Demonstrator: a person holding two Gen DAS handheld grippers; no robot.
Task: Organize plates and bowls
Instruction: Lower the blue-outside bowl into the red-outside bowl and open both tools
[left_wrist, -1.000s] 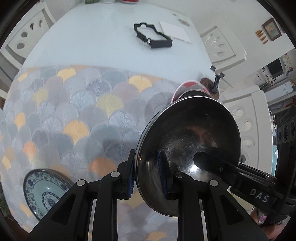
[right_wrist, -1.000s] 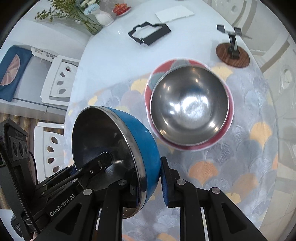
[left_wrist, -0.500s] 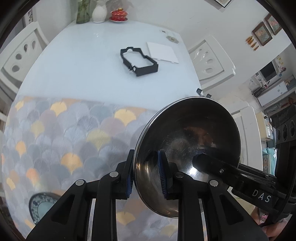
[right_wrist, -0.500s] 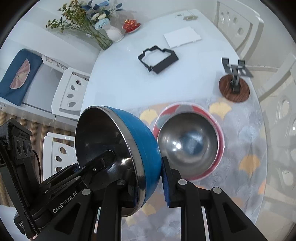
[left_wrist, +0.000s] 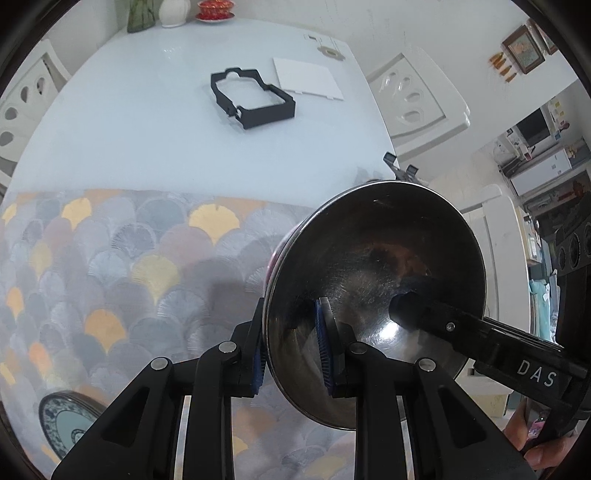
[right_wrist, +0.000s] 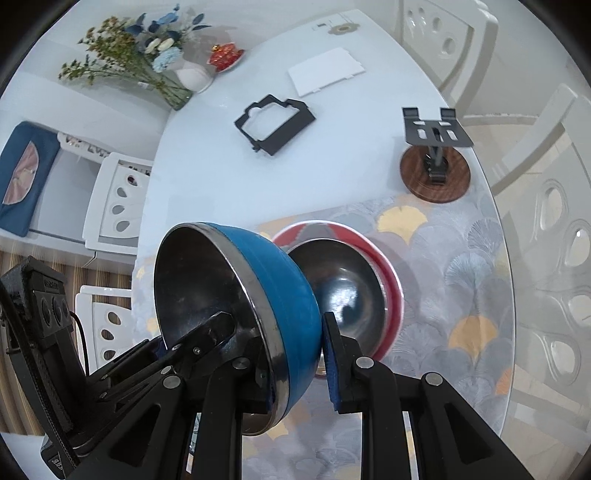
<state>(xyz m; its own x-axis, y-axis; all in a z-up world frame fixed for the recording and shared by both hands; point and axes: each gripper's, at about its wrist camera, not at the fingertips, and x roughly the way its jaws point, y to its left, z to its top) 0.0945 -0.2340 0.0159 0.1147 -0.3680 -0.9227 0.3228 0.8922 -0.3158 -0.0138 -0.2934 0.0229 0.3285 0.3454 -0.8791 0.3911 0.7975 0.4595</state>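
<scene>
A blue bowl with a steel inside (right_wrist: 280, 295) (left_wrist: 369, 266) is held on edge above the patterned mat. My left gripper (left_wrist: 291, 350) is shut on its rim, one pad inside and one outside. My right gripper (right_wrist: 301, 369) is also shut on the bowl's rim from the other side. Behind it a steel bowl (right_wrist: 343, 291) sits in a red plate (right_wrist: 384, 266) on the mat. A blue-and-white patterned plate (left_wrist: 70, 424) lies at the mat's near left.
A black plastic frame (left_wrist: 251, 98) (right_wrist: 275, 123) and a white card (left_wrist: 308, 77) lie on the white table (left_wrist: 110, 129). A phone stand on a wooden disc (right_wrist: 436, 173) is at the right edge. Flowers in a vase (right_wrist: 159, 62), a red dish and white chairs surround the table.
Both grippers have risen and drawn back with the blue bowl; the steel bowl and red plate now look farther away and partly hidden behind the blue bowl.
</scene>
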